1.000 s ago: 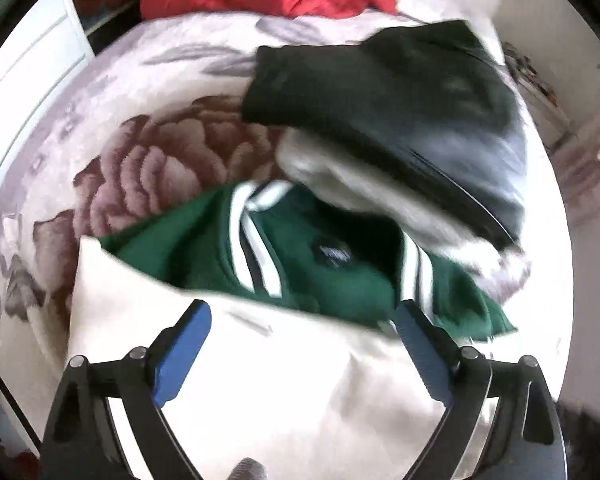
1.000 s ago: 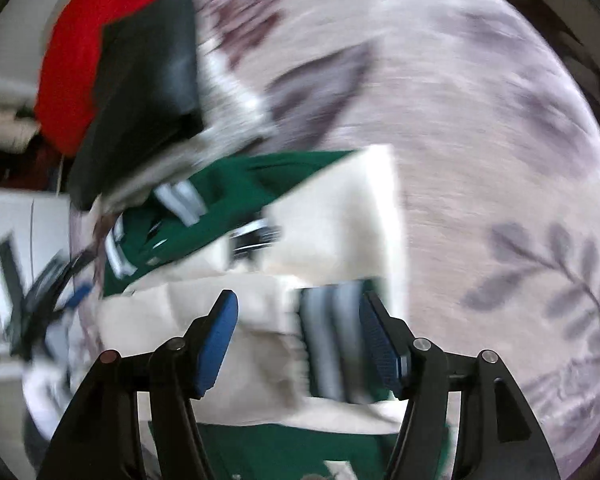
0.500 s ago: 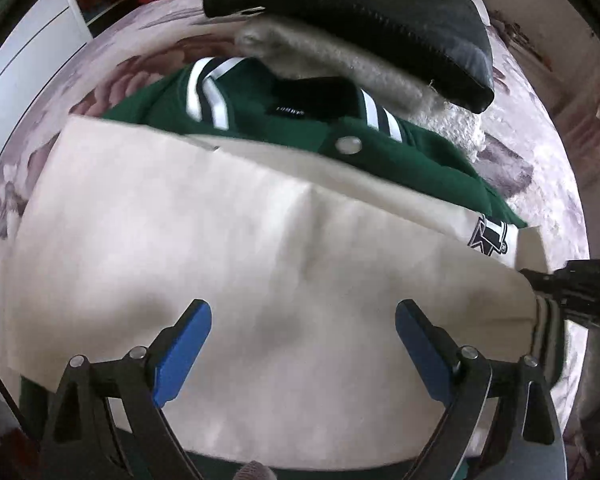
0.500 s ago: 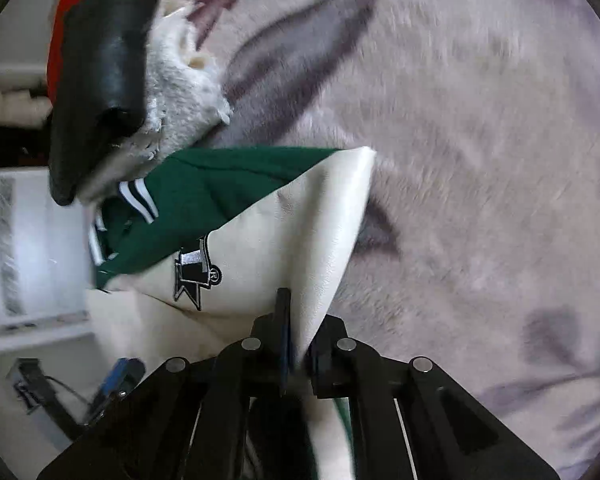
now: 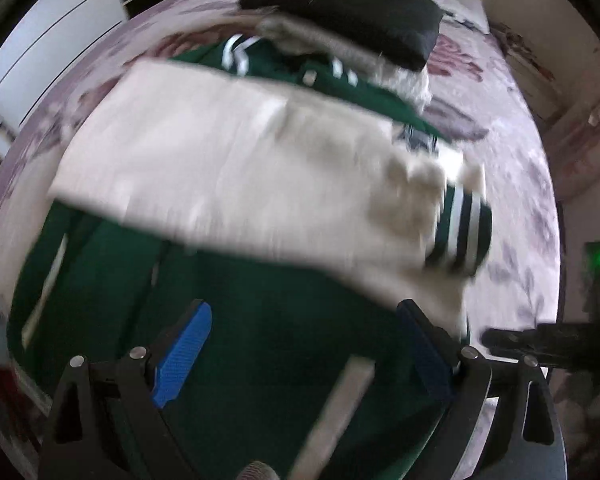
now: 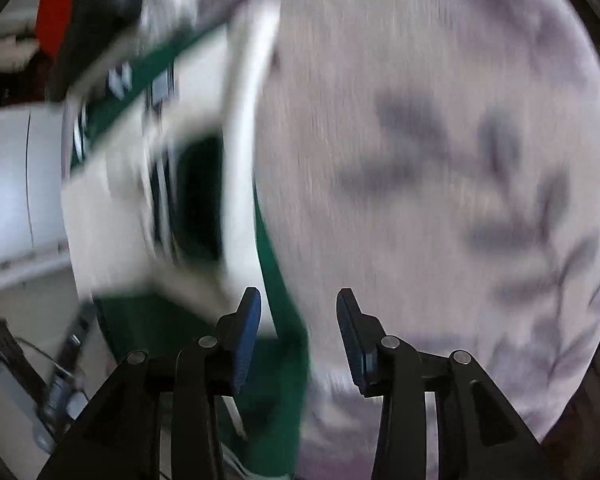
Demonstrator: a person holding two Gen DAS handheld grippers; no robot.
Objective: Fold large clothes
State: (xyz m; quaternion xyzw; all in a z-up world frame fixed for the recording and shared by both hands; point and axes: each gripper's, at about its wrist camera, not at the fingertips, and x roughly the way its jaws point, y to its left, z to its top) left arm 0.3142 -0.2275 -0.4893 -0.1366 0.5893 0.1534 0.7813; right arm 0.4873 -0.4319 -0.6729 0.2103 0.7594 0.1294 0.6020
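Since half a second earlier, the right gripper (image 6: pixel 298 334) has let go of the cream sleeve (image 5: pixel 240 184) it pinched, and its jaws now stand apart.

Left wrist view: the left gripper (image 5: pixel 304 350) hovers with jaws spread wide and empty over the green body of the varsity jacket (image 5: pixel 260 340). The cream sleeve lies folded across the jacket's chest, its striped cuff (image 5: pixel 462 236) at the right edge. A black garment (image 5: pixel 360 12) rests at the jacket's collar. All lie on a floral bedspread (image 5: pixel 512 184). The right gripper's black fingers (image 5: pixel 540 340) enter at the right.

Right wrist view (heavily blurred): the jacket (image 6: pixel 188 184) lies left of the open jaws, its green hem just beside the left blue pad (image 6: pixel 246 340); the bedspread (image 6: pixel 440 160) fills the right.
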